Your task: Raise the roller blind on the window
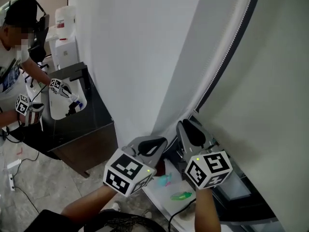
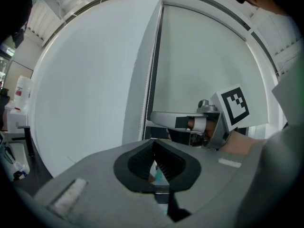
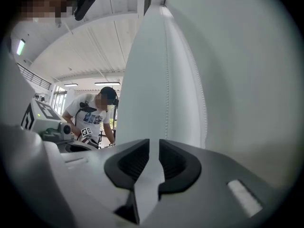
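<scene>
Roller blind (image 2: 209, 65); left gripper view shows right gripper (image 2: 159, 119).

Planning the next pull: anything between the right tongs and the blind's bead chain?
Nothing visible does. The right tongs stand open, and the bead chain hangs just ahead of them, slightly right of the gap, with no object in between.
</scene>
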A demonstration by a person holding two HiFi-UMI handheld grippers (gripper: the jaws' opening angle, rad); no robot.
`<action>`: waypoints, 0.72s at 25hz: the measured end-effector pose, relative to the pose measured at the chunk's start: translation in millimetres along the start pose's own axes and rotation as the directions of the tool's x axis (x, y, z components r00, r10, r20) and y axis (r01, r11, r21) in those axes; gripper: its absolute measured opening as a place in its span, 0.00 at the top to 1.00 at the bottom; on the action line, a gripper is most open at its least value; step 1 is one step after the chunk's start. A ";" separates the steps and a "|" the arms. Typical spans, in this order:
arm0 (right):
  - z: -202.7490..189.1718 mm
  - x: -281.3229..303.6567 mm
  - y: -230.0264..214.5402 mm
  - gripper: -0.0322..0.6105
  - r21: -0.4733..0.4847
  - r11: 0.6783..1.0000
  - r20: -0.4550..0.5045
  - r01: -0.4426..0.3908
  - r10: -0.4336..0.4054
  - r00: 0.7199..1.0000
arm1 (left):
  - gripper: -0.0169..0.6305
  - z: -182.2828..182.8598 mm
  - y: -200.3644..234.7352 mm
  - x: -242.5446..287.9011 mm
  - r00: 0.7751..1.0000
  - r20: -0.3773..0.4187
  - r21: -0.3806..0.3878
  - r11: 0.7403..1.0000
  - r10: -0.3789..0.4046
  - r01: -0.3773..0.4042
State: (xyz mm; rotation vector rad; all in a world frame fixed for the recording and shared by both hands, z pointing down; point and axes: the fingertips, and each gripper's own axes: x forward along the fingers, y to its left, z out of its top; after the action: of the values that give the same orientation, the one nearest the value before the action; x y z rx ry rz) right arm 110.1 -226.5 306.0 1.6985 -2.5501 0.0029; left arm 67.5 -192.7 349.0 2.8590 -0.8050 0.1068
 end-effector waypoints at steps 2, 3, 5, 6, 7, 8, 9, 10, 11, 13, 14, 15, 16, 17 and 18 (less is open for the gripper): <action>4.9 9.1 -4.1 0.86 -0.003 0.999 0.005 -0.033 0.033 0.999 | 0.97 4.9 2.2 1.7 1.000 0.011 -0.015 1.000 0.014 -0.013; 6.5 13.5 -6.4 0.86 -0.001 0.999 0.009 -0.045 0.045 0.999 | 0.97 6.5 3.9 1.7 1.000 0.015 -0.019 1.000 0.023 -0.022; 8.4 21.5 -11.1 0.84 0.005 0.998 0.014 -0.065 0.065 0.998 | 0.97 9.6 7.5 0.7 0.999 0.025 -0.028 0.999 0.040 -0.040; 8.7 24.9 -13.4 0.84 0.010 0.997 0.015 -0.075 0.075 0.997 | 0.97 11.6 9.1 -0.2 0.998 0.031 -0.035 0.998 0.046 -0.045; 8.9 27.9 -15.5 0.84 0.015 0.996 0.014 -0.086 0.086 0.996 | 0.97 13.7 10.6 -1.3 0.998 0.036 -0.043 0.998 0.050 -0.048; 8.9 30.5 -17.0 0.84 0.019 0.995 0.013 -0.098 0.098 0.995 | 0.97 15.8 12.0 -2.5 0.998 0.040 -0.048 0.998 0.053 -0.051; 8.8 32.8 -17.8 0.84 0.022 0.994 0.011 -0.111 0.111 0.994 | 0.97 17.6 13.4 -3.7 0.998 0.043 -0.052 0.997 0.056 -0.053; 8.7 34.9 -17.8 0.84 0.023 0.992 0.010 -0.126 0.125 0.992 | 0.97 19.0 14.6 -4.9 0.997 0.045 -0.052 0.997 0.059 -0.056; 8.6 36.7 -17.2 0.84 0.024 0.990 0.009 -0.141 0.141 0.990 | 0.97 20.2 15.5 -5.9 0.997 0.046 -0.049 0.997 0.061 -0.059; 8.4 39.2 -15.7 0.84 0.023 0.985 0.010 -0.170 0.170 0.985 | 0.97 21.8 16.5 -6.9 0.997 0.047 -0.044 0.997 0.062 -0.060; 8.3 39.8 -15.4 0.85 0.023 0.983 0.014 -0.183 0.183 0.983 | 0.97 22.4 16.6 -6.9 0.997 0.047 -0.043 0.997 0.060 -0.058; 8.2 40.2 -15.3 0.85 0.024 0.981 0.018 -0.194 0.193 0.981 | 0.97 22.9 16.5 -6.6 0.997 0.046 -0.042 0.998 0.058 -0.056; 8.1 40.4 -15.1 0.86 0.024 0.979 0.023 -0.203 0.202 0.979 | 0.97 23.7 16.2 -6.2 0.997 0.046 -0.041 0.998 0.055 -0.053; 8.0 40.4 -14.7 0.86 0.023 0.977 0.027 -0.210 0.209 0.978 | 0.97 24.8 15.5 -5.6 0.998 0.046 -0.037 0.998 0.052 -0.050; 8.0 40.3 -13.9 0.86 0.022 0.976 0.030 -0.215 0.214 0.976 | 0.97 26.2 14.4 -5.1 0.998 0.047 -0.032 0.998 0.048 -0.047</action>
State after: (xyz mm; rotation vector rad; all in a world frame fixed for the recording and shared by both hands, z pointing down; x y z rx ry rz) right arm 107.0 -269.4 300.2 1.4313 -2.7510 0.0250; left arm 56.2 -206.9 324.7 2.8238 -0.8762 0.0322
